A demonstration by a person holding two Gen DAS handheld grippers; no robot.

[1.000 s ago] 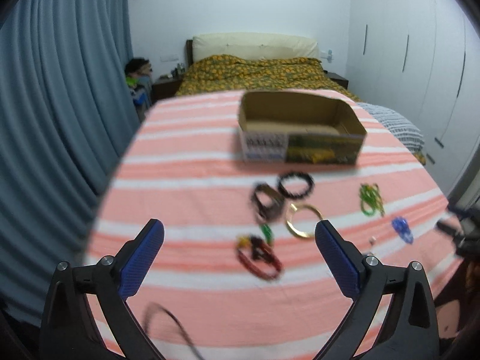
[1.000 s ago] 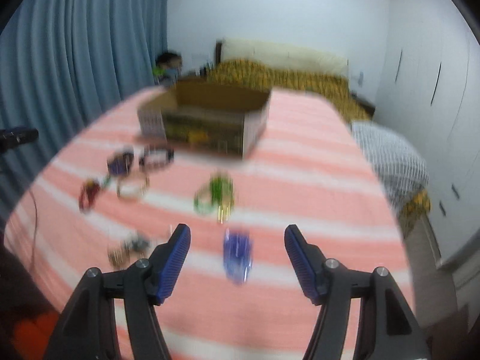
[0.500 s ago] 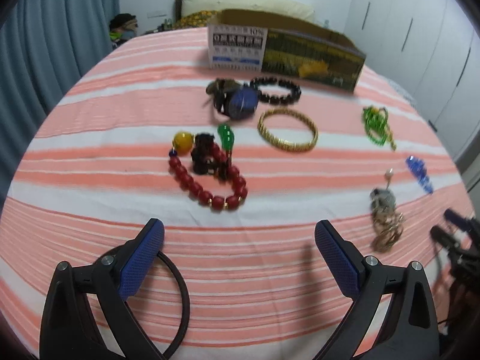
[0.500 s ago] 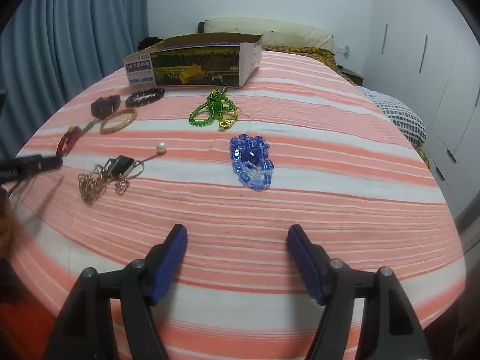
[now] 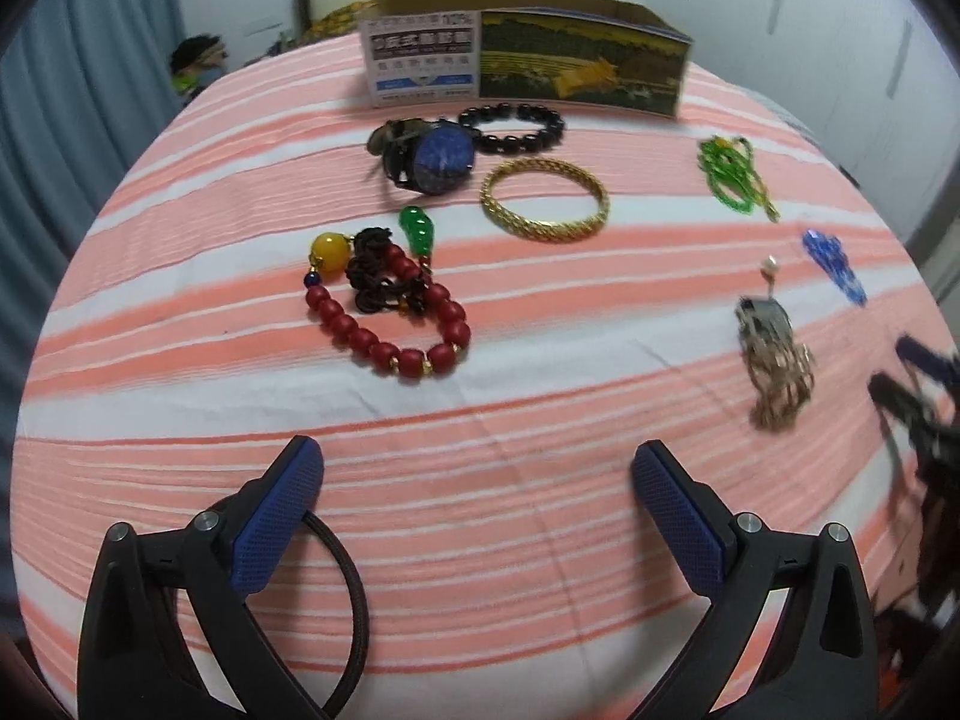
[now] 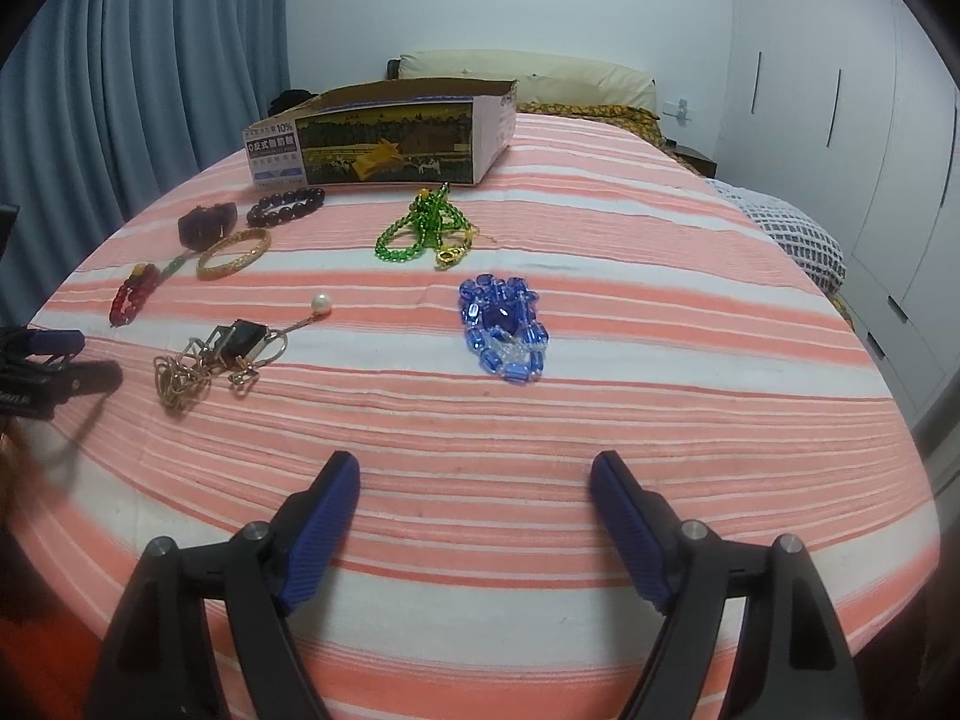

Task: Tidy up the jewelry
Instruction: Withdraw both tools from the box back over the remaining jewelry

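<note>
Here, loose on the striped cloth (image 6: 600, 420): red bead bracelet (image 5: 390, 312), gold bangle (image 5: 545, 199), blue beads (image 6: 503, 327), before the cardboard box (image 6: 384, 138). Left gripper (image 5: 477, 489) spread wide, empty. Right gripper (image 6: 474, 501) just widened, nothing between.

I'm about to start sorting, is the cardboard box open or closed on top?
Open. The box has no lid or flaps over it; its far inner wall shows over the rim in the right wrist view. What it holds cannot be seen.
</note>
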